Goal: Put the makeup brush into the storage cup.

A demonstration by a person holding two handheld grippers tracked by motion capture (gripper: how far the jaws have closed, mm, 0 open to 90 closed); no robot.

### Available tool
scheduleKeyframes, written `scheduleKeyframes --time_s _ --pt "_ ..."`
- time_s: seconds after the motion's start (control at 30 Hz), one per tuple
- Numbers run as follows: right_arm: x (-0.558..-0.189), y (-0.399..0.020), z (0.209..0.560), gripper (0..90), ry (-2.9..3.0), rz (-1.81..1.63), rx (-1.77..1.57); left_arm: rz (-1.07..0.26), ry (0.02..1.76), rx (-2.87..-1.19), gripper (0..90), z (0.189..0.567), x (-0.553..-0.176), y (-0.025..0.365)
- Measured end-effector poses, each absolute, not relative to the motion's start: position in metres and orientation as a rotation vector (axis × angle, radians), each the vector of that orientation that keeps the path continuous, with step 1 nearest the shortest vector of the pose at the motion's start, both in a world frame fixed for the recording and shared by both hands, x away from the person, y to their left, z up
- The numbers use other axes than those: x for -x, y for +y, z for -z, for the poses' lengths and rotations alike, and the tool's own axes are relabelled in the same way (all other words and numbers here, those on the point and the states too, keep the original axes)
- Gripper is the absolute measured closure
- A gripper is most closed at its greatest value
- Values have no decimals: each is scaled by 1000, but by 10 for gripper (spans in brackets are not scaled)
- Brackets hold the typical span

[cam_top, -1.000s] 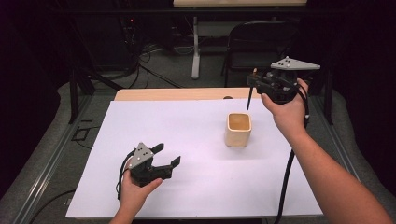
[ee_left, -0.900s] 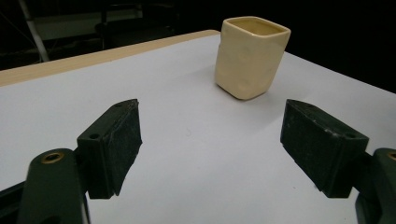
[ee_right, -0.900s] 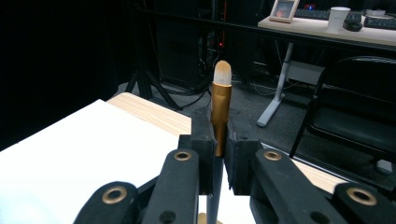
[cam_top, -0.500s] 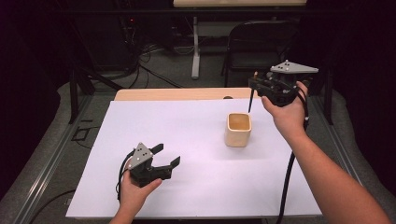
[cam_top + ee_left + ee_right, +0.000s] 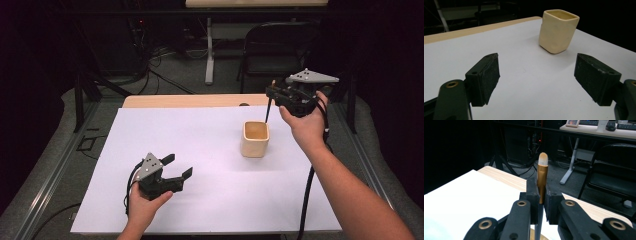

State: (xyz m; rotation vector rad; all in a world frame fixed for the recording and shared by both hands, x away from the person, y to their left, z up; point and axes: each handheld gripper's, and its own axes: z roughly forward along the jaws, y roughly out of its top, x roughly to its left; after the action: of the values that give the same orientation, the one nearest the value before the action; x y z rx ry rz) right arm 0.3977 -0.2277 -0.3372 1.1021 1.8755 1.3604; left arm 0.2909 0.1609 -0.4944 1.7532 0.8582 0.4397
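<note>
A cream square cup (image 5: 255, 139) stands upright on the white sheet (image 5: 200, 150), right of the middle; the left gripper view has this cup (image 5: 557, 31) ahead of the jaws. My right gripper (image 5: 272, 92) hovers above and just behind the cup, shut on a thin paintbrush (image 5: 268, 110) whose dark handle hangs down toward the cup's far rim. In the right gripper view the brush (image 5: 542, 180) stands upright between the pads, gold ferrule and pale tip on top. My left gripper (image 5: 177, 167) rests low at the front left, open, nothing between its fingers (image 5: 485, 77).
The white sheet covers a wooden table (image 5: 190, 101) whose bare edge runs along the back. A black folding chair (image 5: 280, 50) and a desk leg (image 5: 210, 55) stand behind the table. Cables trail from both grippers.
My right gripper with the brush has drifted slightly, staying above the cup's far side. The left gripper has kept still.
</note>
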Motion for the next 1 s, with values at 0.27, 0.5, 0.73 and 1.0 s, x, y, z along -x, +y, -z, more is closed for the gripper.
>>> scheduleKeyframes --time_s 0.27,0.5,0.73,1.0 --pt "-397 -227 348 835 1884 -1355 -1107 -441 858 -1755 203 495 -291 161" --pt "-396 -228 357 835 1888 -1350 -1119 -439 860 -1759 204 496 -291 160" --pt "-395 -228 363 835 1888 -1347 -1125 -444 864 -1755 204 496 -292 163" --pt "-395 -225 371 835 1885 -1356 -1127 -444 868 -1757 204 496 -292 163"
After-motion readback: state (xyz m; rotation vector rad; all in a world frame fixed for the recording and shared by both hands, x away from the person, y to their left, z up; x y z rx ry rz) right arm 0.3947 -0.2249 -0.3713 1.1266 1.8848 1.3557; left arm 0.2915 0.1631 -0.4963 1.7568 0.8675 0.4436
